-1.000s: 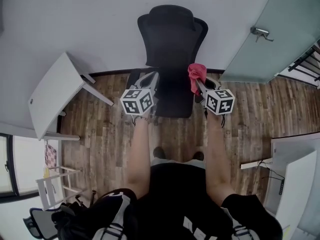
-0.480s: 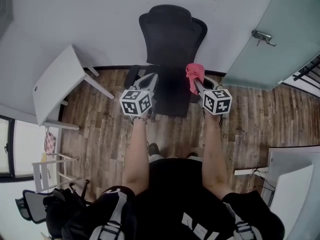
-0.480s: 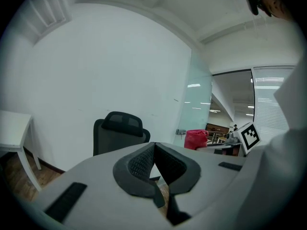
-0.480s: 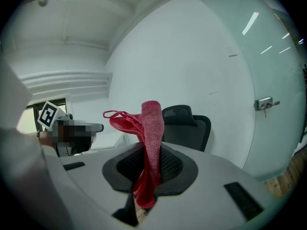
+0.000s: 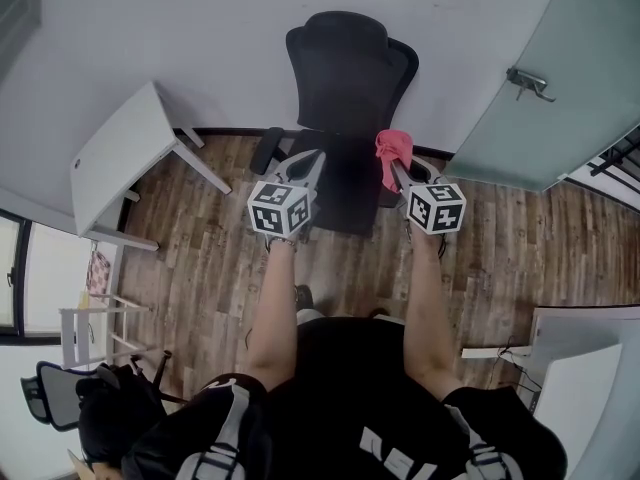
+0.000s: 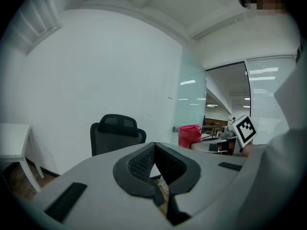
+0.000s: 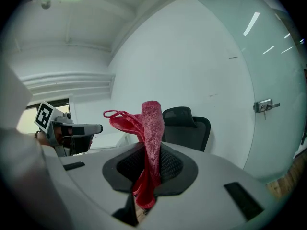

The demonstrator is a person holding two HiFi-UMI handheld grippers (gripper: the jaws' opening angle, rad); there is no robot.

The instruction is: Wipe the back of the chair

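Since the cloth [image 7: 152,123] looks soft, light and floppy, the right gripper [image 7: 147,174] pinches it mid-fold; the left gripper [image 6: 154,162] is pressed together, empty, with the chair back [image 5: 350,63] far ahead.

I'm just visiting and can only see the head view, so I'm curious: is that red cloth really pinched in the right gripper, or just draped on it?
Observer: Pinched. In the right gripper view, the right gripper has its jaws shut on the red cloth, which sticks up above them.
Visitor: And the left one?
Observer: The left gripper has its jaws closed together with nothing between them.
Visitor: Is the cloth touching the chair yet?
Observer: No. The chair stands apart, well beyond the cloth.
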